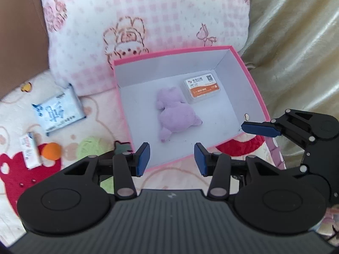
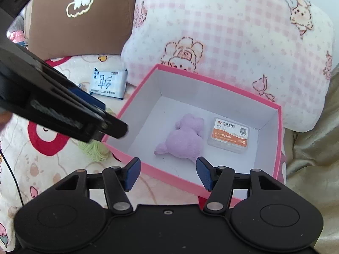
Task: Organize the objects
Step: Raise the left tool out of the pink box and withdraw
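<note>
Both grippers, left and right, hang spread and empty over the pink box. Inside lie a purple plush and a card case (touching). Beyond, a checked pillow.

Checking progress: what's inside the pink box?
Inside the pink box: a purple plush and a clear case, side by side. What lies under them is hidden.
</note>
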{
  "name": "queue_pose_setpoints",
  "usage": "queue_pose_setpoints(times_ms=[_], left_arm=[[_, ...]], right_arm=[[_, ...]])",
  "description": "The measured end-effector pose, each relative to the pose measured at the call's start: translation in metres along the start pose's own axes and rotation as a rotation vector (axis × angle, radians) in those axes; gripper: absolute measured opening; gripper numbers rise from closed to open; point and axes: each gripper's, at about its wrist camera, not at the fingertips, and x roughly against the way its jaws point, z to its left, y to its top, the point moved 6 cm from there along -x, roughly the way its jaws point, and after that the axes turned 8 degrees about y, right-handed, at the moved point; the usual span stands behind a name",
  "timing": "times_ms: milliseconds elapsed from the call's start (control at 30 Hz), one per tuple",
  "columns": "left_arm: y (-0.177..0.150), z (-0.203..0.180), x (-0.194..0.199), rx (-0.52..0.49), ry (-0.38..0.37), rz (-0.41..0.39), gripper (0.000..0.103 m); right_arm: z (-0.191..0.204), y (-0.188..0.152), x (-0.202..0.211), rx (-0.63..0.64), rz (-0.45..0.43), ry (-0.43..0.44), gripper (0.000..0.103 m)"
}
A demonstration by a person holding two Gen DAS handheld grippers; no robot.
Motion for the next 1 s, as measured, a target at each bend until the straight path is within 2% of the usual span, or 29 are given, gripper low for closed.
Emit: queue_pose_setpoints(times_ms=[67,200,333,633,1000], left_arm=[[-0.002,0.004,0.013,-0.010,0.008,-0.006,0.045],[-0.012,0.010,0.033,-0.038,0.021,0.001,0.048],[-0.024,0.018,0.048,-0.057,0.034,0.006,0.050],[-0.056,0.042,0.071,-0.041,0.035,0.004,0.055],[-0.088,0.044,0.090,-0.097,0.008,-0.007,0.065]], right_arm=[[0.004,-0.001,0.006,-0.010,-0.010,0.000,0.068],[0.012,0.001,0.017,-0.008,-0.048,-0.032,0.089],[0.020,0.002,0.027,-0.025,-0.074,-0.026,0.091],[0.040,-0.007,0.039,-0.031,-0.074,-0.054,0.092],[0.059,-0.020,0.061,-0.049,-0.084,-0.079,0.092]])
